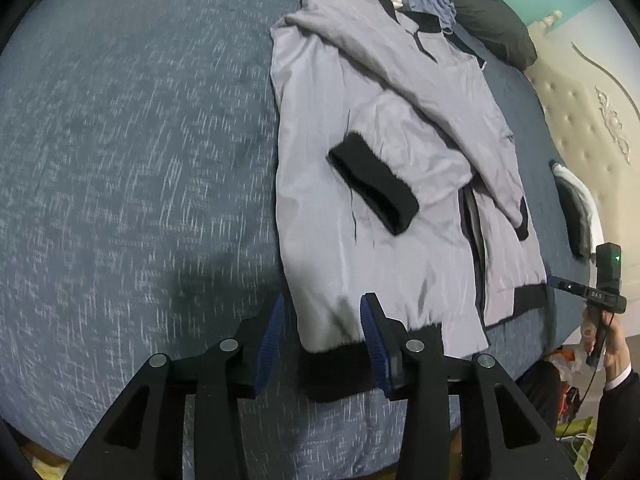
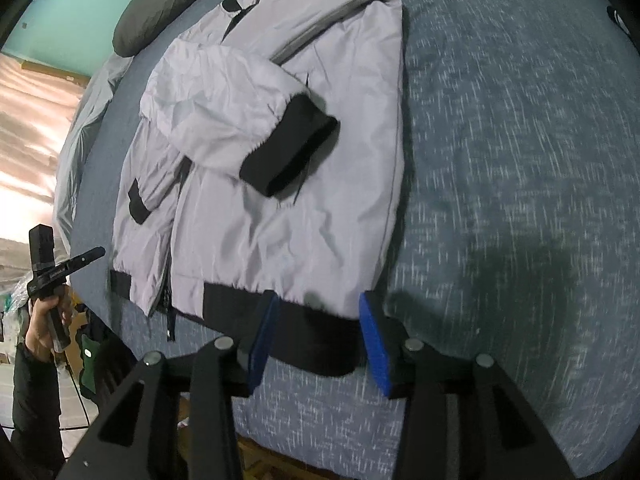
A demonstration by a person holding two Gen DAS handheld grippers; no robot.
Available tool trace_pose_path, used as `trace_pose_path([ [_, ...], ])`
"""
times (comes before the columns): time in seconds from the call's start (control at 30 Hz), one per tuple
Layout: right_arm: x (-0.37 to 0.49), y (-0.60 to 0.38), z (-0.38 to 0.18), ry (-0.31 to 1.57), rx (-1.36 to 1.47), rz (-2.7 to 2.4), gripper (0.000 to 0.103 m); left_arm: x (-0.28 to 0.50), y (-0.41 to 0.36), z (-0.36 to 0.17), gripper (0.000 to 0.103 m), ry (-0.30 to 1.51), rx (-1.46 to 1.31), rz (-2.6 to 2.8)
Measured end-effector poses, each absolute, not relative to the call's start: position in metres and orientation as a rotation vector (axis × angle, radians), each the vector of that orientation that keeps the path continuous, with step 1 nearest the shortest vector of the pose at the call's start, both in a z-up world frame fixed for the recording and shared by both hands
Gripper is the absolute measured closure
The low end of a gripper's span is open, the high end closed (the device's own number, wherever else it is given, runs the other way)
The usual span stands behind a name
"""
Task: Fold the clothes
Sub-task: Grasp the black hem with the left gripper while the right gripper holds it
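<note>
Both sleeves lie crossed over the grey jacket [image 1: 400, 184], spread flat on the bed [image 1: 140, 160]. Left gripper [image 1: 322, 340] and right gripper [image 2: 318, 340] hover with jaws apart over the black hem band [image 2: 280, 320]. Puffy, light, slippery-looking cloth; I'd pinch that ribbed hem.

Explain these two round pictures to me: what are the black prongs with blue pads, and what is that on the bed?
There is no robot here. A person holds a two-fingered tool in each hand, and a camera on each looks along its fingers, hence two views. The left tool and the right tool are both open and hold nothing. Each hovers over the black hem of a grey jacket lying on a blue bedspread with its sleeves folded across its front. One black cuff lies on top. Each view also catches the person's other hand gripping its handle.
</note>
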State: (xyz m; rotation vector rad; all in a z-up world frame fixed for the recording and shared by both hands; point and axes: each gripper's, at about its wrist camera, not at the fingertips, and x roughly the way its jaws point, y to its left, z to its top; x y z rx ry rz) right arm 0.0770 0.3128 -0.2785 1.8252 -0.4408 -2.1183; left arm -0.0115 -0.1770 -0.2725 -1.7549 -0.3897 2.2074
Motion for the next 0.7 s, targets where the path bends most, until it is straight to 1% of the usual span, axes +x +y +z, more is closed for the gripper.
trace_pose_path([
  [0.27, 0.085, 0.315, -0.283, -0.468, 1.834, -2.122, 0.059, 0.002, -0.179, -0.284, 0.059, -0.435, -1.778, 2.184],
  [0.3, 0.085, 0.315, -0.284, -0.471, 1.835, -2.122, 0.057, 0.003, -0.179, -0.286, 0.059, -0.434, -1.781, 2.183],
  [0.33, 0.086, 0.316, -0.284, -0.474, 1.837, -2.121, 0.052, 0.005, -0.179, -0.288, 0.059, -0.437, -1.785, 2.172],
  [0.4, 0.087, 0.316, -0.285, -0.48, 1.84, -2.12, 0.05, 0.008, -0.178, -0.29, 0.059, -0.44, -1.788, 2.159],
  [0.7, 0.09, 0.308, -0.3, -0.479, 1.874, -2.074, 0.05, 0.014, -0.169, -0.299, 0.06, -0.454, -1.775, 2.14],
])
